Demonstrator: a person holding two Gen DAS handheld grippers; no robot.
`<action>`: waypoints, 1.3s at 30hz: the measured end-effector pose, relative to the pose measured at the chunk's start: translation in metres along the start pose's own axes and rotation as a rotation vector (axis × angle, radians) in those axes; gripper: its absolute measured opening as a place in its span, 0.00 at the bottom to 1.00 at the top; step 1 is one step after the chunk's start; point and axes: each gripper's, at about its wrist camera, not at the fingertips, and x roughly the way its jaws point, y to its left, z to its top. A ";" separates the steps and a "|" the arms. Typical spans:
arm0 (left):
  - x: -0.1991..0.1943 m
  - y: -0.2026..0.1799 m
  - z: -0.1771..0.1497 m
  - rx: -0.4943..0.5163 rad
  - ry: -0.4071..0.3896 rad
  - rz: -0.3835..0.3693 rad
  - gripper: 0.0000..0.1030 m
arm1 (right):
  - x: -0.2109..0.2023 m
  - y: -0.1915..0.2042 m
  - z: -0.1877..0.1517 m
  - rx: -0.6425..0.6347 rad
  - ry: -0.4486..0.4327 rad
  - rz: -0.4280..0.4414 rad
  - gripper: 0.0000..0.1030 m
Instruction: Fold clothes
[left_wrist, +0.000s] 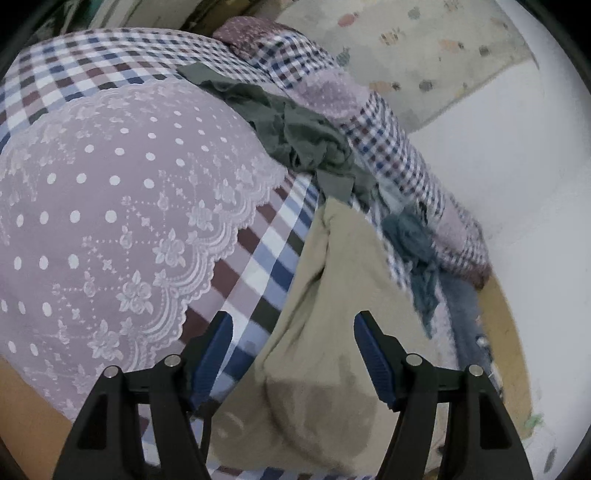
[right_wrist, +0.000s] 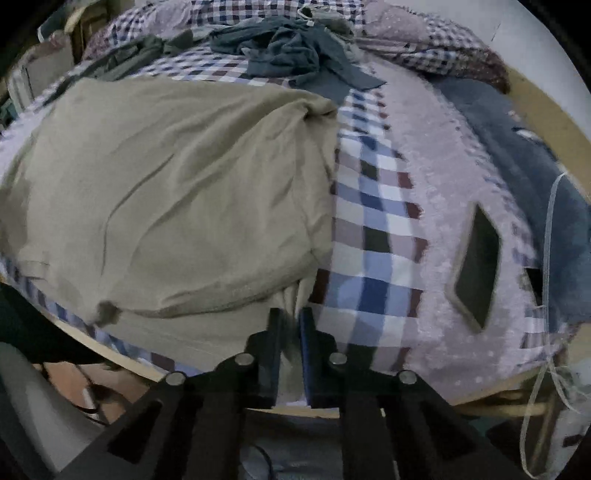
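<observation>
A beige garment (right_wrist: 166, 192) lies folded over on the bed, a thick layer with a lower layer showing beneath its near edge. My right gripper (right_wrist: 291, 317) is at its near right corner, jaws almost together with a bunched fold of the beige cloth between them. My left gripper (left_wrist: 291, 325) hovers open just above the beige garment (left_wrist: 325, 295), its blue-padded fingers (left_wrist: 216, 347) wide apart and empty. A crumpled green garment (left_wrist: 295, 140) and a blue-grey one (left_wrist: 417, 243) lie farther back on the bed.
The bed has a checked cover (right_wrist: 373, 229) with lilac polka-dot lace panels (left_wrist: 122, 206). A dark flat diamond-shaped object (right_wrist: 476, 266) rests on the lilac part at right. Dark denim (right_wrist: 517, 129) lies by the bed's right edge. The white wall (left_wrist: 498, 155) stands behind.
</observation>
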 end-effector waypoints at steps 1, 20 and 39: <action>0.001 -0.002 -0.003 0.021 0.015 0.018 0.70 | -0.005 -0.002 -0.003 0.016 -0.009 -0.037 0.14; 0.016 0.025 -0.079 -0.045 0.249 0.164 0.70 | -0.066 0.109 0.014 -0.036 -0.423 0.225 0.67; 0.006 0.058 -0.086 -0.185 0.212 -0.038 0.33 | -0.121 0.197 0.031 -0.204 -0.682 0.454 0.82</action>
